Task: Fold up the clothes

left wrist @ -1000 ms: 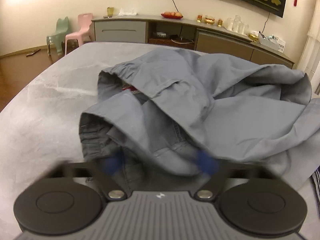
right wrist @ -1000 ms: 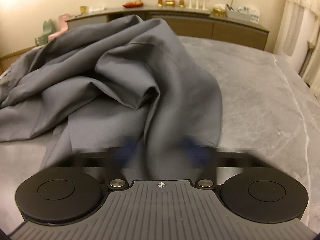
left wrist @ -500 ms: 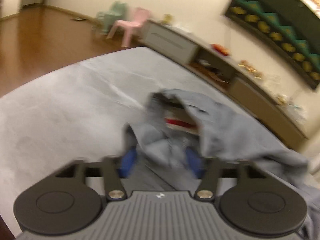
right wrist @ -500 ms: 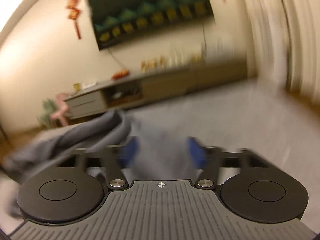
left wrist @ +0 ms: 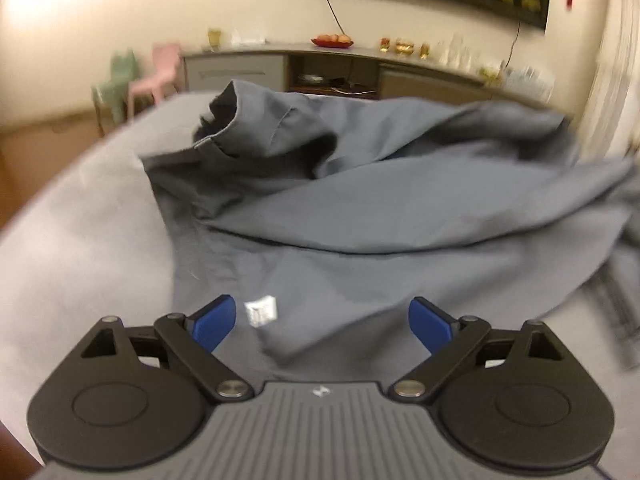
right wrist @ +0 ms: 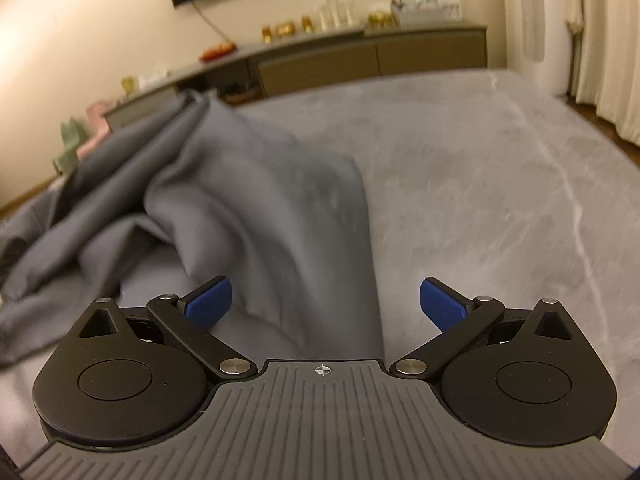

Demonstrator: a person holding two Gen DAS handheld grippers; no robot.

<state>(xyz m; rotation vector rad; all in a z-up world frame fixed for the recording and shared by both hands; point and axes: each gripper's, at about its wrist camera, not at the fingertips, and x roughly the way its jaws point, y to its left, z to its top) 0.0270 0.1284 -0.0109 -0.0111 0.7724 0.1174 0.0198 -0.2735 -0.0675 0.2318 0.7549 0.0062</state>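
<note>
A grey garment (left wrist: 400, 208) lies rumpled on the grey marble table (left wrist: 80, 240), with a cuffed opening (left wrist: 224, 120) raised at the far left and a white label (left wrist: 262, 310) near me. My left gripper (left wrist: 322, 322) is open, its blue pads either side of the near hem, holding nothing. In the right wrist view the same garment (right wrist: 248, 208) is heaped to the left and centre on the table (right wrist: 500, 200). My right gripper (right wrist: 326, 304) is open over the garment's near edge, holding nothing.
A long low sideboard (left wrist: 340, 68) with dishes and glasses stands against the far wall. Two small plastic chairs (left wrist: 140, 76) stand at the back left. Curtains (right wrist: 600, 40) hang at the right. Bare table lies right of the garment in the right wrist view.
Both grippers held cloth between narrower jaws and swung it up; now both are wide open and the garment has dropped back onto the table in a new, more spread lay.
</note>
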